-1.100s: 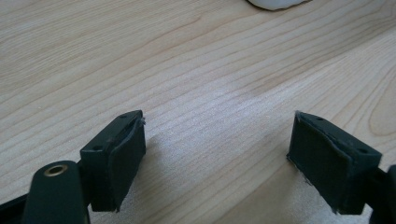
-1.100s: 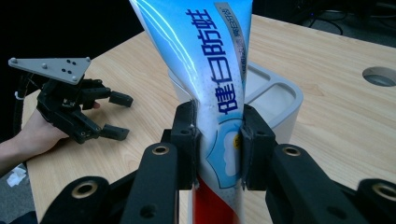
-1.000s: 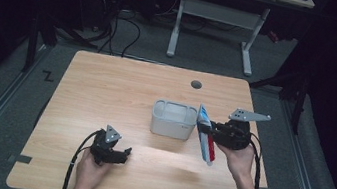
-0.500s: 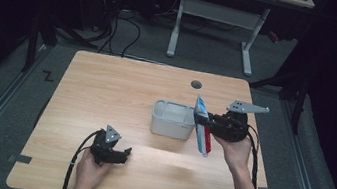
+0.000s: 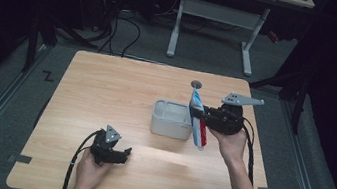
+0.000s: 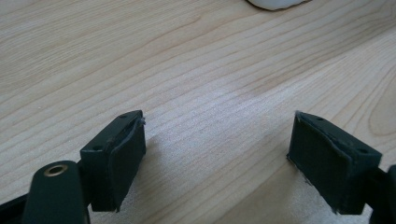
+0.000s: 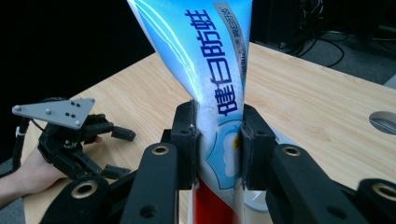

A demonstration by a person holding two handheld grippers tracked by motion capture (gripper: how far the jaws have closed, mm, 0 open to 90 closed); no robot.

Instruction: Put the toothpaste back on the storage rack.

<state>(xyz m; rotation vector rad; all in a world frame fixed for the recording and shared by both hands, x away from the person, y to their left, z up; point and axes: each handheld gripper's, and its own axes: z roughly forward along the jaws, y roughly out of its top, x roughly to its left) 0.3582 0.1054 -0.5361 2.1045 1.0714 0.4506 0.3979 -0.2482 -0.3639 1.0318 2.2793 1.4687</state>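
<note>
Now right tongs [image 5: 200, 113] carry toothpaste tube [image 5: 198, 121] farther over bin [image 5: 170, 120].

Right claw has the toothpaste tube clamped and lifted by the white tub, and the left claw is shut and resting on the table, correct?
Not quite: the left claw is open, not shut; the left gripper view shows its jaws wide apart over bare wood. The rest holds: the right claw clamps the toothpaste tube, lifted beside the white tub, and the left claw rests on the table.

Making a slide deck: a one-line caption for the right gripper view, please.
Right tool clamps a blue toothpaste tube above the wooden table.
</note>
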